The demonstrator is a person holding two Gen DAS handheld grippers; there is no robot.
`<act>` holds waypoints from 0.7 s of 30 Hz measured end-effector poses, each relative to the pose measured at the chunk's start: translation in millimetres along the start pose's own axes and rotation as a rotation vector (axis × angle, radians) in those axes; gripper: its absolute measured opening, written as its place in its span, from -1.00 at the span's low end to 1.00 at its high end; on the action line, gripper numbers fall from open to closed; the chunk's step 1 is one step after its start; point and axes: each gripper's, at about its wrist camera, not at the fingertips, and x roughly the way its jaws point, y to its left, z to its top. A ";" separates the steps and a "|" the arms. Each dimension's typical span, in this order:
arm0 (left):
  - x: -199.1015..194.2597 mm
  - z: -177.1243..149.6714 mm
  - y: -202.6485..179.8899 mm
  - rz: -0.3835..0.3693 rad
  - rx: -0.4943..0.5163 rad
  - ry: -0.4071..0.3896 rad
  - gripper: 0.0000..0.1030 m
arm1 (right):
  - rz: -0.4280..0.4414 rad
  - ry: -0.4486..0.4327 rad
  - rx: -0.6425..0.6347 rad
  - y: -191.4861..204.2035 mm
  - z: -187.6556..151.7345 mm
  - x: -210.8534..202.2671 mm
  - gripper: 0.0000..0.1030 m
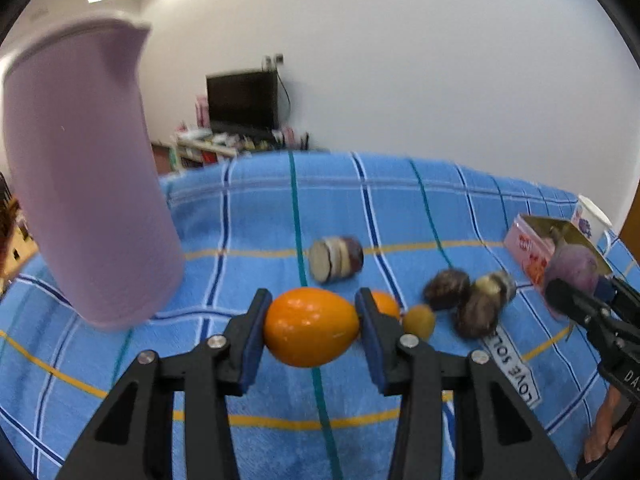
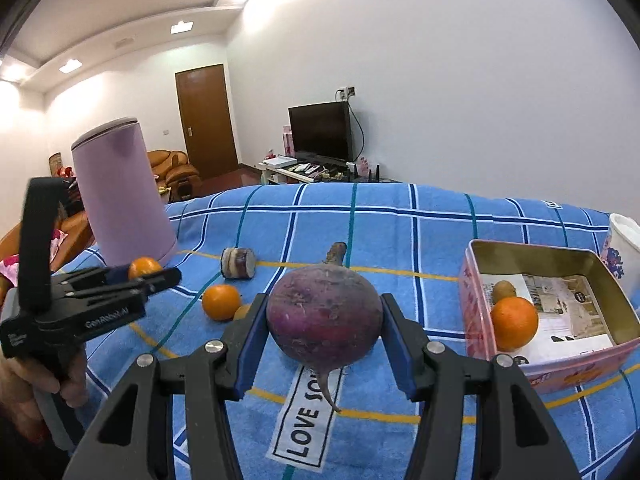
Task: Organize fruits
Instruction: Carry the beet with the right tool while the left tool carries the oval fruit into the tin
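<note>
My left gripper is shut on an orange fruit and holds it above the blue checked cloth. My right gripper is shut on a purple beetroot, held above the cloth; it also shows in the left wrist view. A pink tin box at the right holds an orange and a kiwi. On the cloth lie another orange, a small yellow fruit, a cut purple piece and several brown blurred pieces.
A tall lilac container stands at the left of the cloth. A white paper cup stands behind the tin box. The left gripper shows in the right wrist view. A TV stands against the far wall.
</note>
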 end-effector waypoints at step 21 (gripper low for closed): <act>-9.2 -6.4 -51.1 -0.042 0.018 -0.073 -0.13 | -0.056 -0.055 -0.032 -42.9 -1.9 -25.4 0.08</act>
